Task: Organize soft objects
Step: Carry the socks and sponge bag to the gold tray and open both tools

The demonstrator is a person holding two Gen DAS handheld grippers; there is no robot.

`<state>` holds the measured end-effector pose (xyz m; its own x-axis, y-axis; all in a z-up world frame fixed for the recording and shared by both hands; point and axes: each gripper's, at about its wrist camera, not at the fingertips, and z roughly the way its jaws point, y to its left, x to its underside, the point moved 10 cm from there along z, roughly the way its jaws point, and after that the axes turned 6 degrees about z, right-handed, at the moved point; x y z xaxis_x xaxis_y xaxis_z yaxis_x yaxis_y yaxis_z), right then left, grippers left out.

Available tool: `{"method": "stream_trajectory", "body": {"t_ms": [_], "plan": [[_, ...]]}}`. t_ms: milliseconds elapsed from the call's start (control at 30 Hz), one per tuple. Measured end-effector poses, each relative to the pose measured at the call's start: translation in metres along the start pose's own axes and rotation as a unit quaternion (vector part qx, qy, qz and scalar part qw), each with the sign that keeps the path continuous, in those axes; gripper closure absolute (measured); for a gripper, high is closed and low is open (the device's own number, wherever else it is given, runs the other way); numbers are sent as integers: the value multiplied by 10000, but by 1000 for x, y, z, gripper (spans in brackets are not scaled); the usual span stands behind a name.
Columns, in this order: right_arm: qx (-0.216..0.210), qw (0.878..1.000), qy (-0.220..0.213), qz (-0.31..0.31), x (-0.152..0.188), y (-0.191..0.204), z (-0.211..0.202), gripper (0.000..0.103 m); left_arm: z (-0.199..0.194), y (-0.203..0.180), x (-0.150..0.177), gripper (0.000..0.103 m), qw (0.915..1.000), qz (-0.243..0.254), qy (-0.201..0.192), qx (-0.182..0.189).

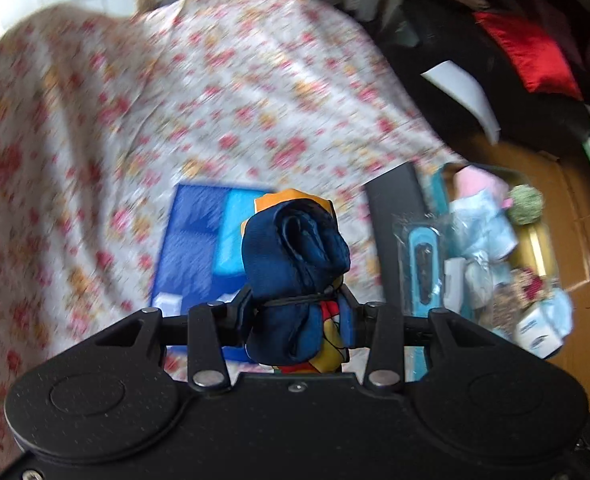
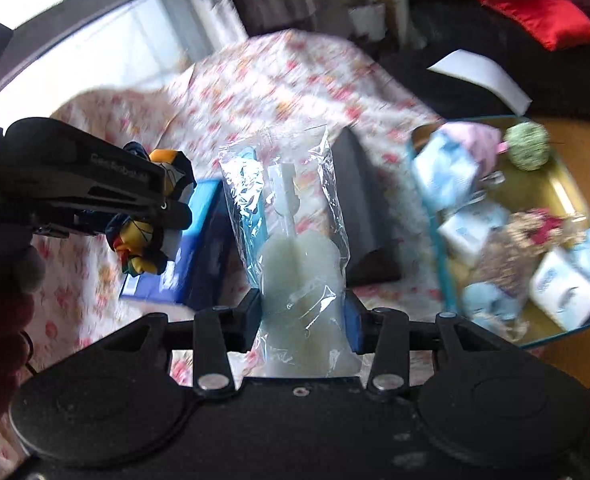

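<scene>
**Both tongs loaded, tray half filled**

Your left tongs (image 1: 299, 316) are clamped on a rolled navy scarf (image 1: 295, 264); your right tongs (image 2: 303, 320) grip a sponge brush sealed in clear plastic (image 2: 299, 256). Both items hang above the floral-covered bed (image 1: 135, 120), not yet put away. To your right, the teal-rimmed tray (image 2: 567, 184) already holds pale blue packs, a pink cloth and a green ball. A blue box (image 1: 191, 248) remains on the bed. Judging by this, two drops are pending.
</scene>
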<state>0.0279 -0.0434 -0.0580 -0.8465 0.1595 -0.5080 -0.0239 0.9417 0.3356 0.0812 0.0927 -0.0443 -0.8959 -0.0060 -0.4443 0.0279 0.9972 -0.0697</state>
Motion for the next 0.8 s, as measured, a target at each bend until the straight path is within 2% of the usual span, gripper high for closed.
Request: {"method": "stream_trajectory", "body": {"t_ms": [167,333,433,600,800], "plan": [[479,9958,-350,704,-25,-56,-21,61,-5,-49,-28,62,9981,422,-274,345],[1147,9787,-559,1609,-39,-124,-39,61,-4,-107,-47,62,9923,885,-410,763],[1200,9661,-574,2214,-40,-153,-46,61,1,-141,-53,62,9880,1140,-408,954],[1494,9487,-542,2732,-37,-174,-44,61,18,-189,-59,62,9819,1418,-249,1233],[2195,9304,-496,2893,-48,-197,-33,61,42,-220,-64,62,9804,1503,-80,1274]]}}
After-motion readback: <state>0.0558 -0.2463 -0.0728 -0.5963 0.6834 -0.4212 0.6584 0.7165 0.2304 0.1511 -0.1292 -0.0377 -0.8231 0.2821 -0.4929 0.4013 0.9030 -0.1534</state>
